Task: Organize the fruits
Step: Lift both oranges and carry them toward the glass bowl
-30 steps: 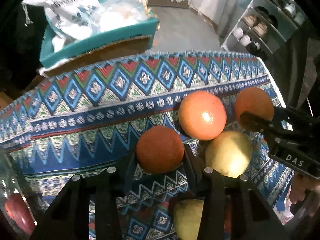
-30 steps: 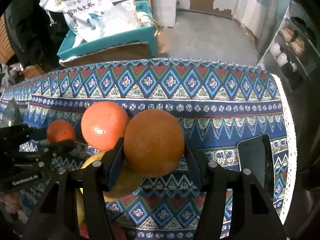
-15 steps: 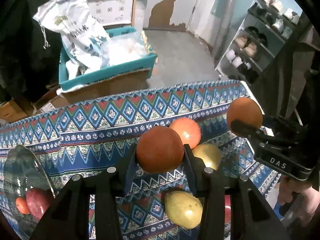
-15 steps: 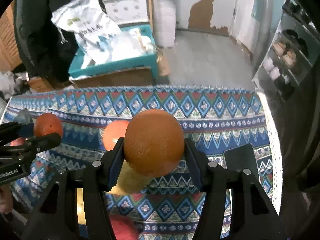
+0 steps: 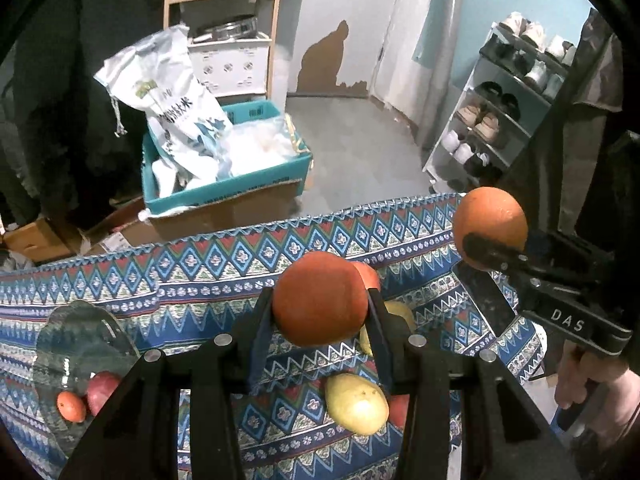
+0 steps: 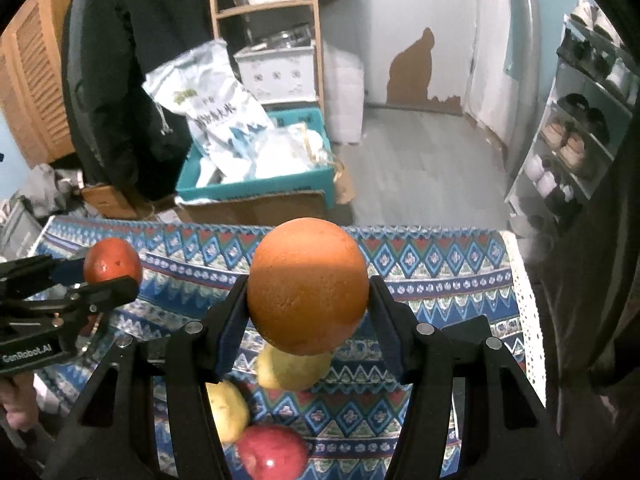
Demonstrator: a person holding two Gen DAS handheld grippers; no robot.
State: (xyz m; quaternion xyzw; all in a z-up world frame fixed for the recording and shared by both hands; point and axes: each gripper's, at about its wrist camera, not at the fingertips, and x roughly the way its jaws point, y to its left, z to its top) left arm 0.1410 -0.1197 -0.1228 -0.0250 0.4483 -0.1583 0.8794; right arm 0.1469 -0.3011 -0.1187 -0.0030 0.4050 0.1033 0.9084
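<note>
"DAS" shows in white on the right gripper (image 5: 494,254). "GenRobot.AI" runs along the left gripper (image 6: 114,276). The white bag (image 6: 216,116) carries print too blurred to read.

My left gripper (image 5: 320,312) was matte black, two angular fingers (image 5: 256,336) lined with flat dark-blue pads, a round silver screw head at each pivot of the linkage. Seen from the other side, its body carried white lettering, "GenRobot.AI". My right gripper (image 6: 308,304) was built the same: black arms, blue-faced fingers (image 6: 382,320), silver screws in a row across the frame. On its side a raised black bar read "DAS" in pale letters. My right hand (image 5: 580,376) wrapped its handle below that bar.
</note>
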